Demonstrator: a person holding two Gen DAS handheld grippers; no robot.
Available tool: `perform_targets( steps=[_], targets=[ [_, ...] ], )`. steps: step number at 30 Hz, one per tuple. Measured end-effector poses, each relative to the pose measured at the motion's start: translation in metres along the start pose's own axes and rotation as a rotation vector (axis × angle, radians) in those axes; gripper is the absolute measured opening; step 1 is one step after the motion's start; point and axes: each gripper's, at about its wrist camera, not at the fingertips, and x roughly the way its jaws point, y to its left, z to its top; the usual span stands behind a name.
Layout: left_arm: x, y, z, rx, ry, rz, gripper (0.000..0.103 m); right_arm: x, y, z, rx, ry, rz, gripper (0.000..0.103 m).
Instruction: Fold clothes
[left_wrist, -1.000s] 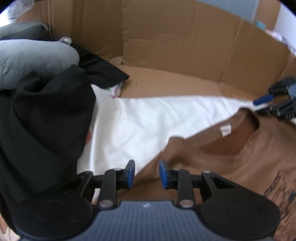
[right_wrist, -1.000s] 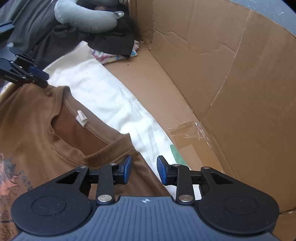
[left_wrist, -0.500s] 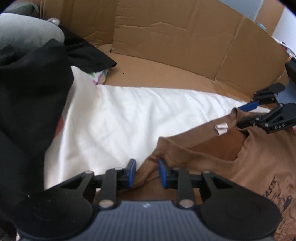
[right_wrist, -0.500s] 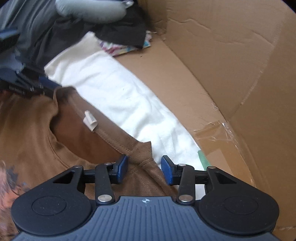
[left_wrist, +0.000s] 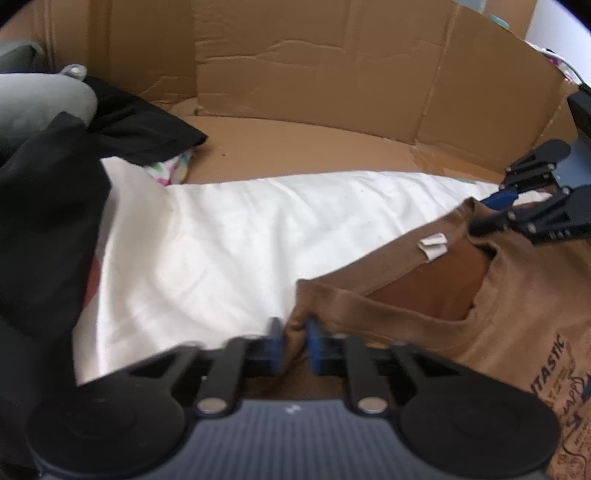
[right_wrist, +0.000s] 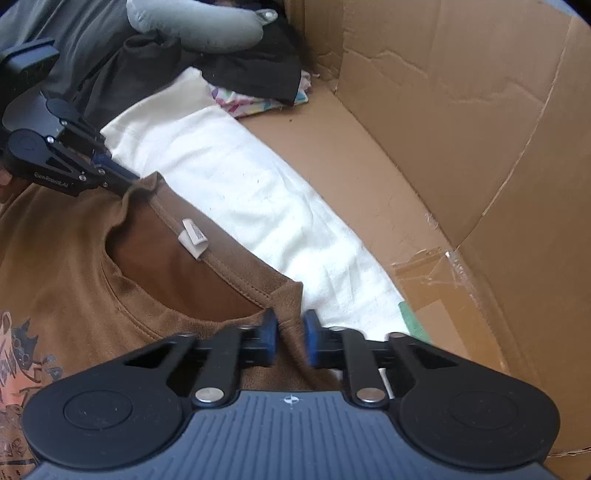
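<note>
Left wrist view: my left gripper (left_wrist: 293, 343) and right gripper (right_wrist: 286, 338) have just closed onto the brown T-shirt's (left_wrist: 517, 314) shoulder corners at 6 o'clock over the white cloth (left_wrist: 229, 236), grasp step done, next I'd lift both evenly

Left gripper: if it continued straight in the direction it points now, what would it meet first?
The left gripper is shut on the brown T-shirt shoulder, so that fabric comes first; the white cloth probably lies just beyond.
</note>
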Motion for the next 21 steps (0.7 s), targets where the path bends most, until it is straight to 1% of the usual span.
perform_targets(
  steps=[3,7,8,10,12,14,17,19,21],
  targets=[
    [-0.011,-0.006,0.003,0.051,-0.028,0.025,0.004,-0.013,0.003,0.001,-0.017,-0.047,-0.025,0.010],
    [-0.026,-0.006,0.008,0.072,-0.089,0.044,0.004,-0.025,0.003,-0.001,-0.032,-0.087,-0.062,0.010],
    [-0.026,-0.007,0.008,0.075,-0.094,0.056,0.004,-0.026,0.002,-0.001,-0.025,-0.095,-0.082,0.008],
    [-0.020,-0.010,0.008,0.082,-0.093,0.098,0.005,-0.024,-0.003,-0.001,0.017,-0.102,-0.103,0.008],
    [-0.010,-0.011,0.007,0.063,-0.058,0.140,0.010,-0.018,-0.009,-0.002,0.057,-0.084,-0.125,0.010],
    [-0.011,-0.007,0.005,0.018,-0.064,0.160,0.011,-0.019,-0.012,-0.001,0.086,-0.080,-0.127,0.010],
    [-0.028,0.001,0.000,-0.062,-0.119,0.140,0.011,-0.034,-0.009,0.001,0.089,-0.121,-0.139,0.012],
    [-0.039,0.002,-0.004,-0.070,-0.142,0.134,0.011,-0.044,-0.008,0.000,0.099,-0.136,-0.144,0.012],
    [-0.047,-0.002,-0.007,-0.067,-0.158,0.115,0.011,-0.056,-0.007,-0.005,0.131,-0.153,-0.170,0.012]
  ],
)
